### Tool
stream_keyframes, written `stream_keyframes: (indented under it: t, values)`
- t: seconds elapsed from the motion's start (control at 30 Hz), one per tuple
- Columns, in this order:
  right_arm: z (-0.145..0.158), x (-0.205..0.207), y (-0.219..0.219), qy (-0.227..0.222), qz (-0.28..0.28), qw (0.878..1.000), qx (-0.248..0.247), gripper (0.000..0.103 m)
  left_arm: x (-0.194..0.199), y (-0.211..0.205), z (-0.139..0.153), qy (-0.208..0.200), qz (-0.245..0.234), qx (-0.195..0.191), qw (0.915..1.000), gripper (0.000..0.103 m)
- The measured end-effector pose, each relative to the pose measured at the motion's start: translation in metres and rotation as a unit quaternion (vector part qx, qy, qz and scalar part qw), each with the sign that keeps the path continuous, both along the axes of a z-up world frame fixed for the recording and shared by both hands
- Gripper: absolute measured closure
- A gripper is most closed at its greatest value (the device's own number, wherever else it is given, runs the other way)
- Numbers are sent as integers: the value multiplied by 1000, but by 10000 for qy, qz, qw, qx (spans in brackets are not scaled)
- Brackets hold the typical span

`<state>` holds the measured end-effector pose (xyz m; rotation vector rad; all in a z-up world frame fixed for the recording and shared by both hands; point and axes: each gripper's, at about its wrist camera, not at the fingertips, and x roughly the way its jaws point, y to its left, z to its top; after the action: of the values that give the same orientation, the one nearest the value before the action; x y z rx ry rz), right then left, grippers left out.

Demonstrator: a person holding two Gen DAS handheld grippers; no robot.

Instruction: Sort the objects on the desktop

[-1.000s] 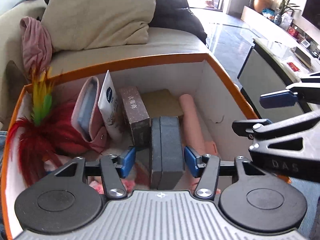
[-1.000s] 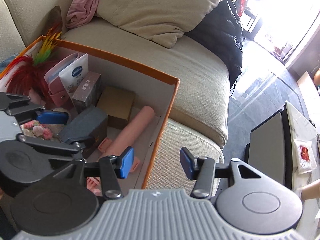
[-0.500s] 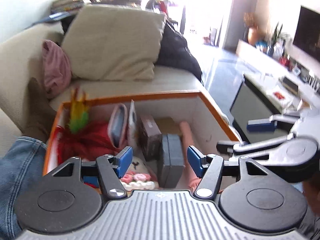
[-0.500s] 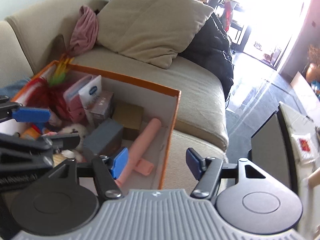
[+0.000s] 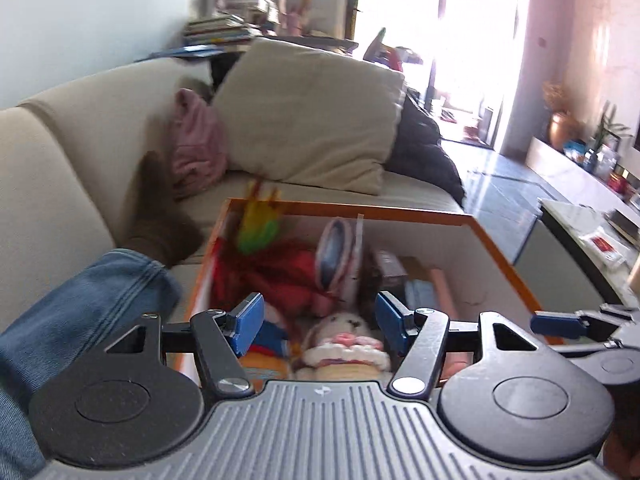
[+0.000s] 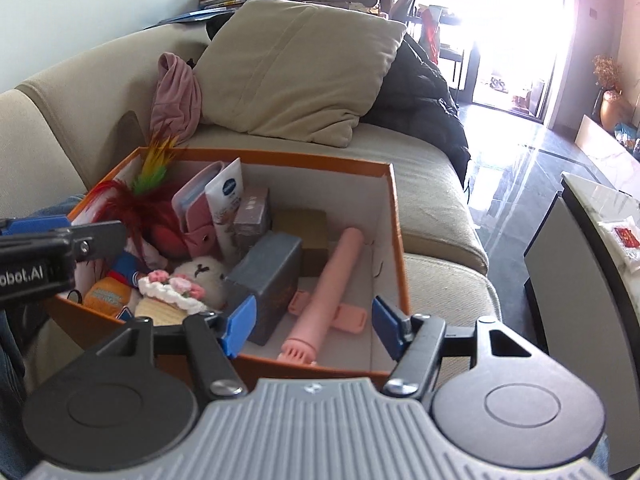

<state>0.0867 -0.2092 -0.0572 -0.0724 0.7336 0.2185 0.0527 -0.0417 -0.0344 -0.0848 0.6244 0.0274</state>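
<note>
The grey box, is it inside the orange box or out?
Inside. The grey box leans among the other things, within the orange box walls.

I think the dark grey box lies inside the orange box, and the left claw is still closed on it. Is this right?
Not quite. The dark grey box does lie inside the orange box, but the left claw is open and holds nothing. The left wrist view shows its blue pads spread apart with only the box contents behind them; the right wrist view shows the grey box resting free.
</note>
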Motion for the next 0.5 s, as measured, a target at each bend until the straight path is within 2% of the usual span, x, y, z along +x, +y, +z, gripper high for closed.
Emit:
stream_keyframes:
  t: [0.23, 0.5]
  values:
    - [-10, 0, 4, -17, -80, 9999, 124, 36, -6, 13, -11, -62, 365, 151, 9992, 30]
    - [-17, 1, 3, -75, -152, 9994, 316, 32, -5, 11, -22, 10, 375, 218, 9991, 30]
